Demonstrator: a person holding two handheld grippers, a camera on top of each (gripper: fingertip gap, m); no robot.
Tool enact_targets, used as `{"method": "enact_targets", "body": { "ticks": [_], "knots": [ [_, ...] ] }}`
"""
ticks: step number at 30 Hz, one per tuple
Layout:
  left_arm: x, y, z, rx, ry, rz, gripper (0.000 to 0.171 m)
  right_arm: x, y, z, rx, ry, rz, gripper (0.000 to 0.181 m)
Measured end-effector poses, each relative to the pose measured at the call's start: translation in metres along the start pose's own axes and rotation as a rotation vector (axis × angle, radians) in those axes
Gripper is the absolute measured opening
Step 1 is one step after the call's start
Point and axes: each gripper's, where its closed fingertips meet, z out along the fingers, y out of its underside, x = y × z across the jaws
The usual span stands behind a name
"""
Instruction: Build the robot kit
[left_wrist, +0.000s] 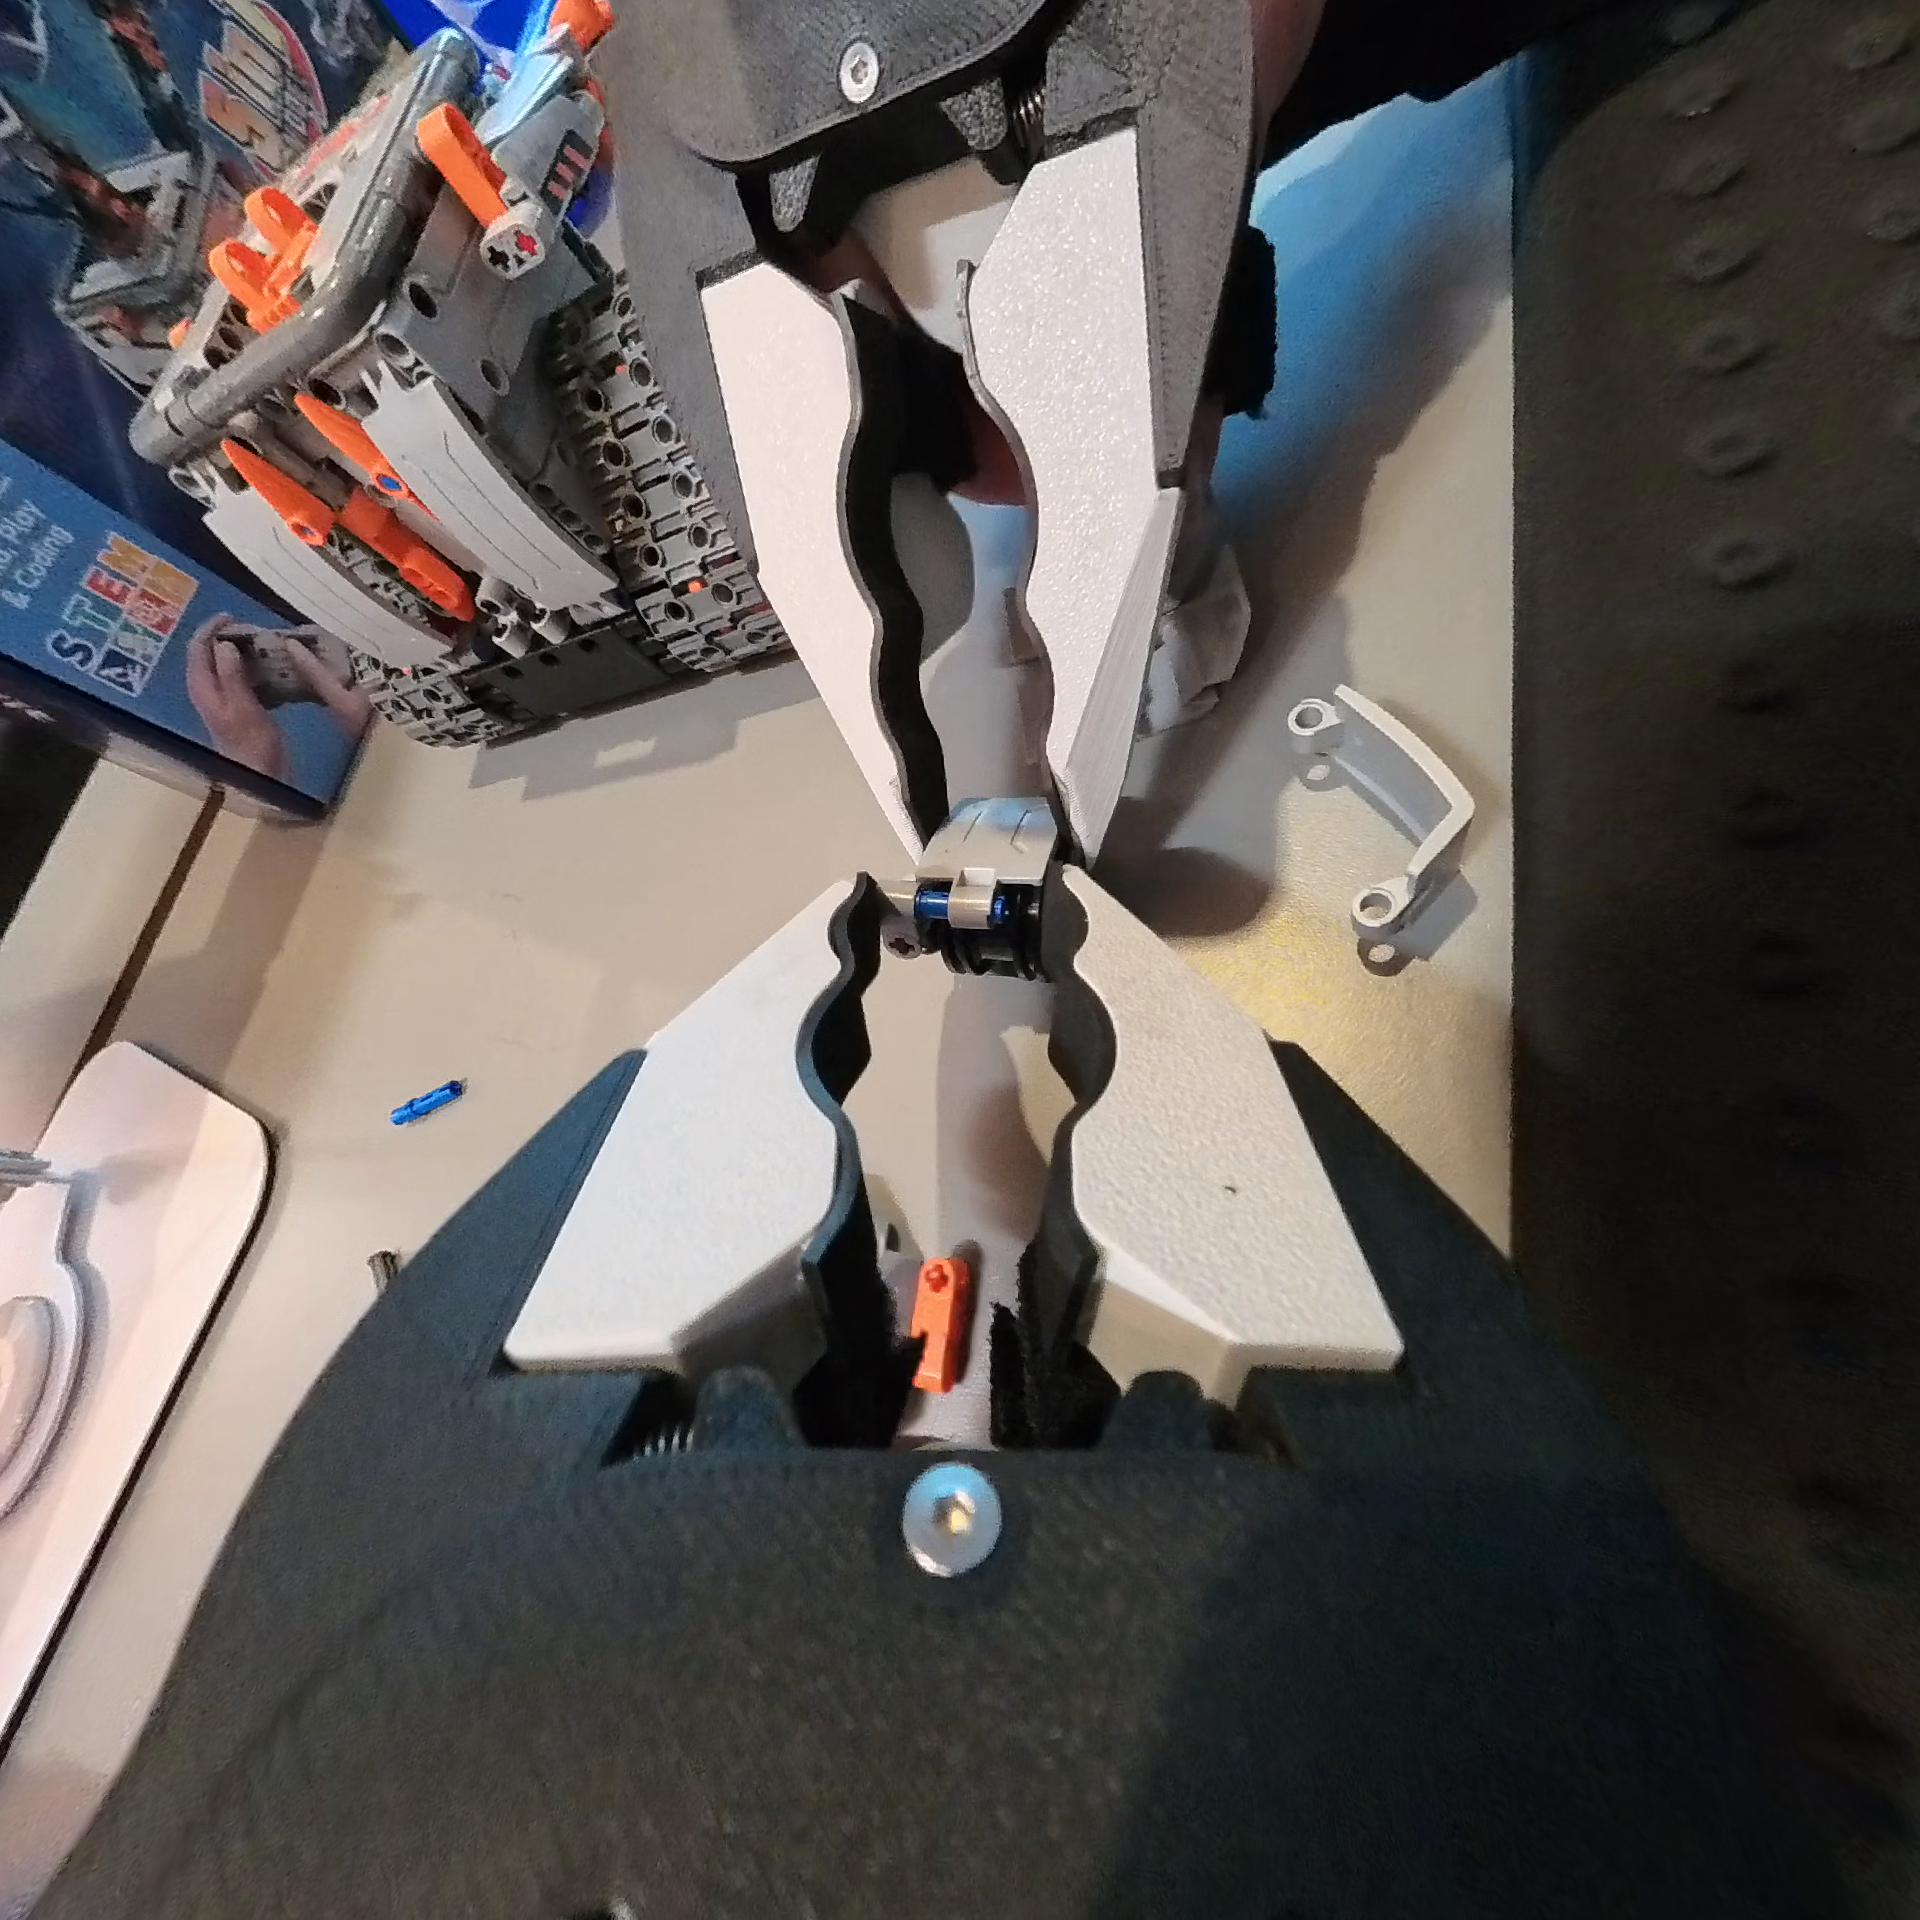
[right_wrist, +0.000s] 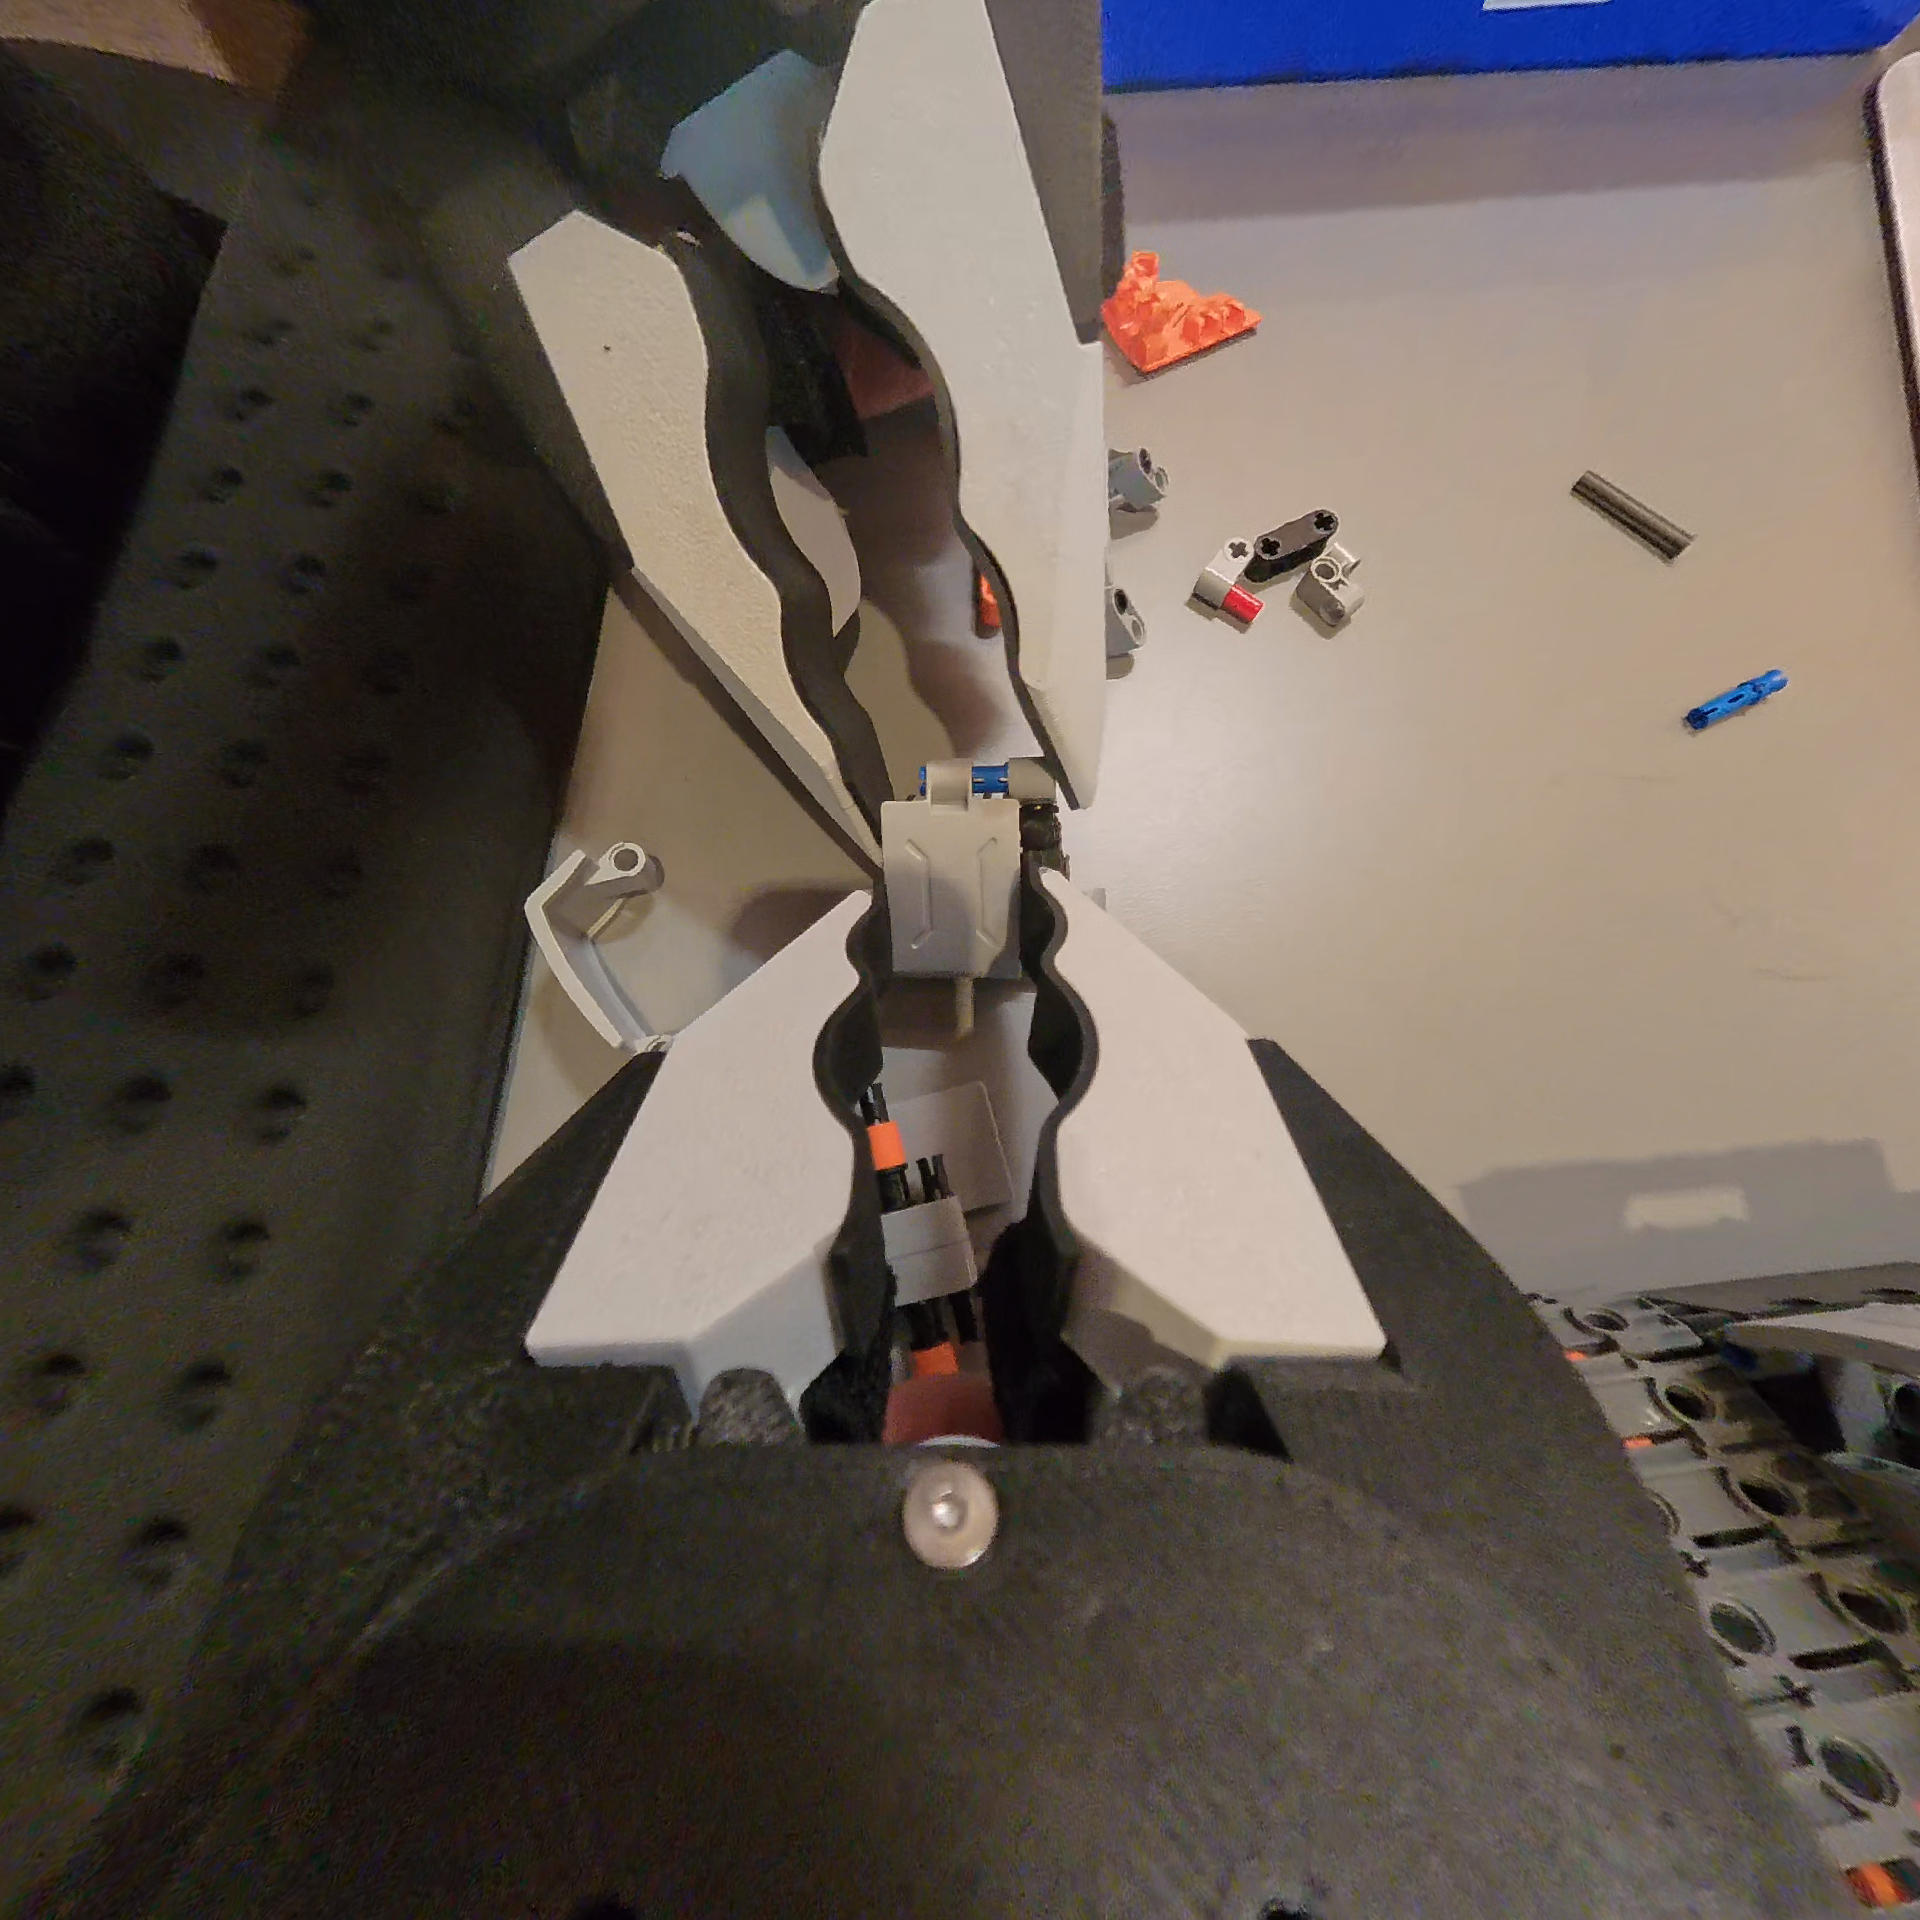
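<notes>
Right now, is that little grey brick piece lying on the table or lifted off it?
Lifted: the small grey assembly is pinched from opposite sides by the left gripper and right gripper, above the table.

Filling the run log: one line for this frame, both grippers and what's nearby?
left gripper: shut on small grey brick assembly | right gripper: shut on same assembly, opposite end | loose: blue pin, curved grey panel
</notes>
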Motion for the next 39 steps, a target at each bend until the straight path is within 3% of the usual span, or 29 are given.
{"method": "enact_targets", "body": {
  "ticks": [6, 11, 25, 39],
  "knots": [
    [-0.001, 0.0, 0.001, -0.01, -0.03, -0.004, 0.029, 0.002, 0.001, -0.001, 0.0, 0.003, 0.014, 0.021],
    [-0.004, 0.001, 0.002, -0.022, -0.042, 0.034, 0.03, 0.0, -0.011, -0.009, 0.044, 0.055, -0.076, 0.027],
    [-0.005, 0.001, 0.003, -0.015, -0.029, 0.03, 0.03, 0.005, -0.009, -0.006, 0.017, 0.111, -0.144, 0.021],
    [-0.009, 0.002, 0.004, -0.037, -0.042, 0.041, 0.028, 0.01, -0.009, -0.005, 0.044, 0.097, -0.082, 0.02]
  ]
}}
